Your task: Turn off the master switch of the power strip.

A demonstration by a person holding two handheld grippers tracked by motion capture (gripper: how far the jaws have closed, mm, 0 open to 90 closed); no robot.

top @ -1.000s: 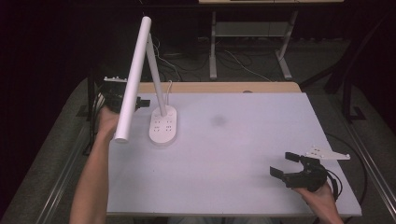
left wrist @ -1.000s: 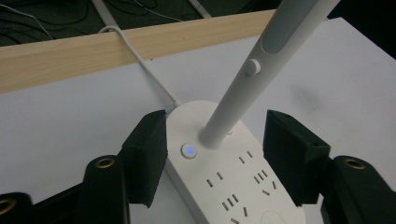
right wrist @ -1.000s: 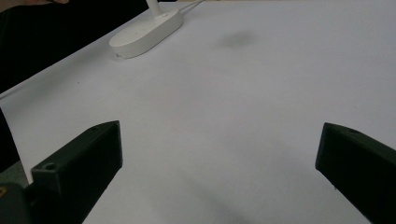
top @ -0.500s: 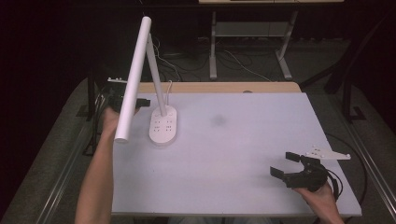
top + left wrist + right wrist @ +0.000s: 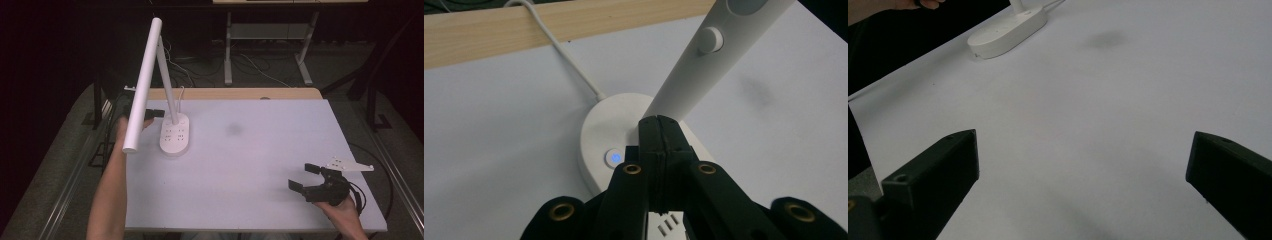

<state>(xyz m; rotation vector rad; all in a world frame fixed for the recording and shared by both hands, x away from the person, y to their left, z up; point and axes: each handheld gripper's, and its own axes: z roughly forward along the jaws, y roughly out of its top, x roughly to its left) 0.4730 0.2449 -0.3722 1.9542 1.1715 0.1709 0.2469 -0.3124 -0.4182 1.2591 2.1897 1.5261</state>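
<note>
A white desk lamp stands at the table's left, with an oval base (image 5: pixel 175 136), a slanted stem and a long head bar (image 5: pixel 142 85). My left gripper (image 5: pixel 157 114) comes in from the left of the stem. In the left gripper view its jaws (image 5: pixel 659 122) have just been closing and now stand shut with nothing between them. Their tips sit over the lamp base (image 5: pixel 599 130) at the foot of the stem (image 5: pixel 694 65), beside a small blue-lit button (image 5: pixel 614 158). My right gripper (image 5: pixel 306 177) rests open near the table's front right, its jaws (image 5: pixel 1083 165) wide apart over bare tabletop.
The lamp's white cable (image 5: pixel 569 65) runs from the base back over the wooden strip (image 5: pixel 240 93) at the table's far edge. A faint grey smudge (image 5: pixel 233 129) marks the white table top (image 5: pixel 260 165). Dark floor, cables and a metal stand lie beyond.
My left gripper has edged down and closer to the lamp base. The right gripper has stayed where it was.
</note>
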